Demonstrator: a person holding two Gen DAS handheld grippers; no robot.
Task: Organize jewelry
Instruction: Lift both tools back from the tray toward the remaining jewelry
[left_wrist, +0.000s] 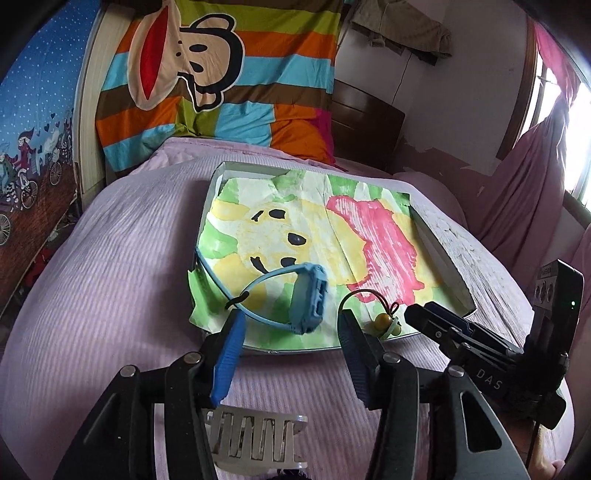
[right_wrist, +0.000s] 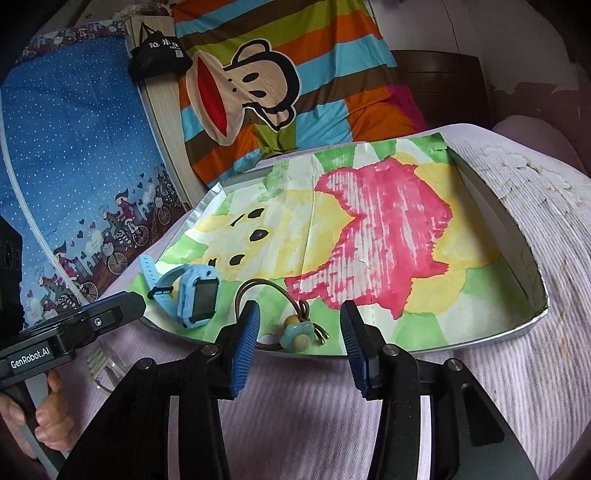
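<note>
watch: a blue child's watch (left_wrist: 308, 301) is set on its side near the front-left corner of the tray, its strap (left_wrist: 207, 273) hung over the tray's left edge.
hair tie: a brown cord with beads (right_wrist: 297, 332) is laid at the front edge of the tray, just beside the watch.
tray: a shallow silver tray (right_wrist: 532, 258), lined with a painted paper sheet (right_wrist: 369, 229), is rested on the pink bedcover (left_wrist: 110, 258).
clip: a clear comb-toothed clip (left_wrist: 255, 435) is left on the bedcover, off the tray, below the left tool.
left gripper: the left gripper (left_wrist: 290, 328) is held wide apart with nothing grasped, lined up on the watch.
right gripper: the right gripper (right_wrist: 299, 321) is spread wide and empty too, the hair tie framed between its fingers.
risk: the strap could be caught on the tray edge if the watch is lifted, and the tray dragged. the thin cord could be missed by the pads, or the soft paper pinched with it.
view difference: the watch screen is seen only from the right wrist; the clip is seen clearly only from the left wrist.
</note>
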